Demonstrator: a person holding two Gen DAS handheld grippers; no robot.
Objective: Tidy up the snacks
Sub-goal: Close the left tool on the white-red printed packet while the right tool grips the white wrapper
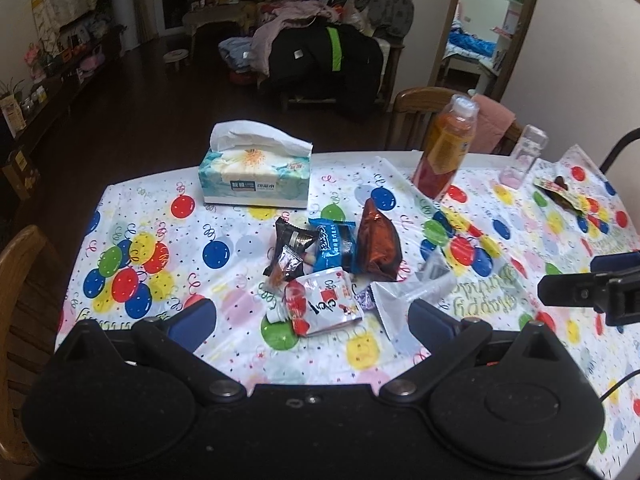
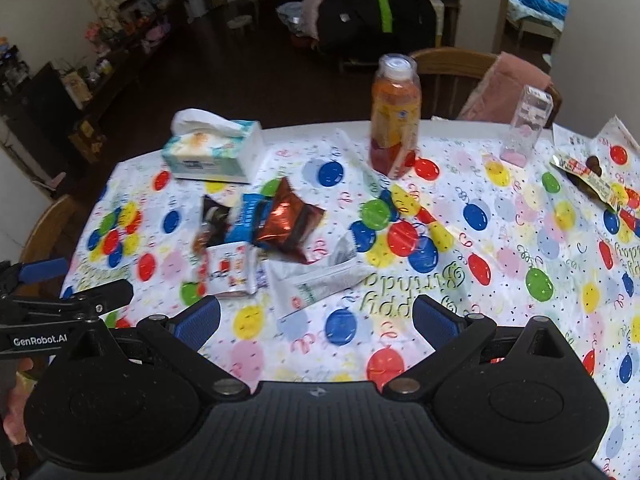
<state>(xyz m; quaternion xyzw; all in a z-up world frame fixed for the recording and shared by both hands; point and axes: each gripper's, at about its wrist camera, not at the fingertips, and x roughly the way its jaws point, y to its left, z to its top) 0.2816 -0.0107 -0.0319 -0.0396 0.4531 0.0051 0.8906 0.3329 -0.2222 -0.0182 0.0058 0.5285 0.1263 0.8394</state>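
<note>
Left gripper (image 1: 312, 320) spread above snack pile (image 1: 332, 264); right gripper (image 2: 318, 316) spread, empty.

Both wrist cameras look forward and down over their own spread fingers, from near the table's close edge. The left gripper (image 1: 312, 320) faces the snack pile (image 1: 332, 264) closely; the right views it further leftward. Both share the tissue box (image 1: 256, 178) and juice bottle (image 2: 394, 120).

Bare tablecloth (image 2: 500, 264) lies right of the snack pile (image 2: 260, 240); bottle (image 2: 394, 120) stands behind.
</note>
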